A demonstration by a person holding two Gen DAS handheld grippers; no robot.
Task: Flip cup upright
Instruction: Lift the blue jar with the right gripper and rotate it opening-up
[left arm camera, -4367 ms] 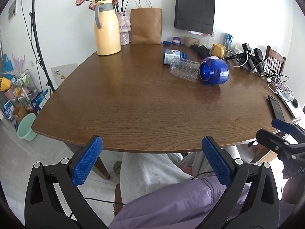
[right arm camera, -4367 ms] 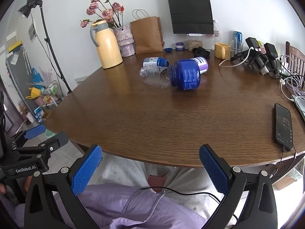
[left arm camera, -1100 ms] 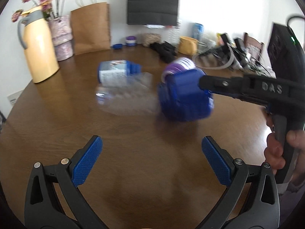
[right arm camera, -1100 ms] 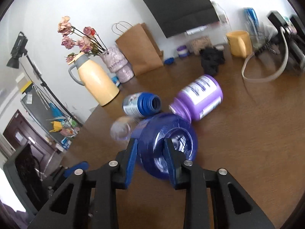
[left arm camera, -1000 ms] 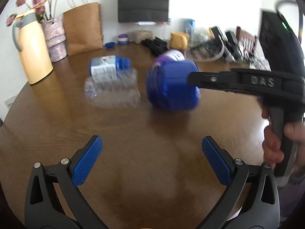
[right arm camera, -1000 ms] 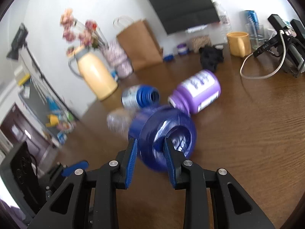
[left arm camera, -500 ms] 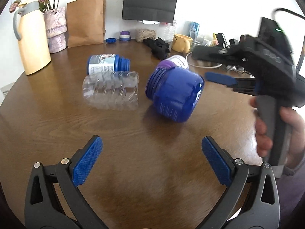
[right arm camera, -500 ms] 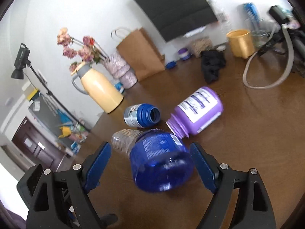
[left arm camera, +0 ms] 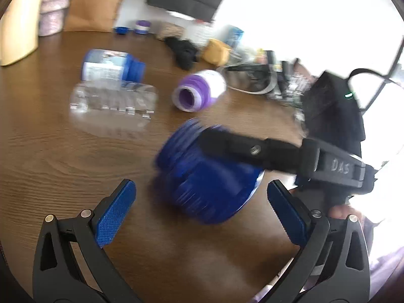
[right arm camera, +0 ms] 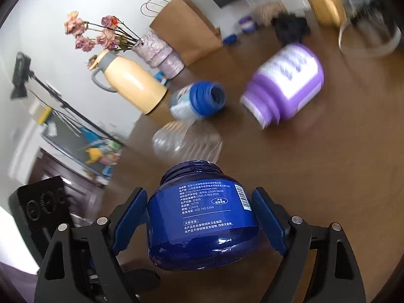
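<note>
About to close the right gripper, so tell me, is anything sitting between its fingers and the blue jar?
Nothing visible. The blue jar lies directly between the right gripper's pads, and the clear bottle and purple jar lie farther away on the table.

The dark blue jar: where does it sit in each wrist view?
Left wrist: dark blue jar lower centre, blurred, the right claw's arm across it.
Right wrist: bottom centre, between the right claw pads.
Shared landmark: purple bottle lying behind it.

Dark blue jar (right arm camera: 204, 217), white-printed label; purple bottle (right arm camera: 285, 83); brown wood-grain table (left arm camera: 63, 151).
</note>
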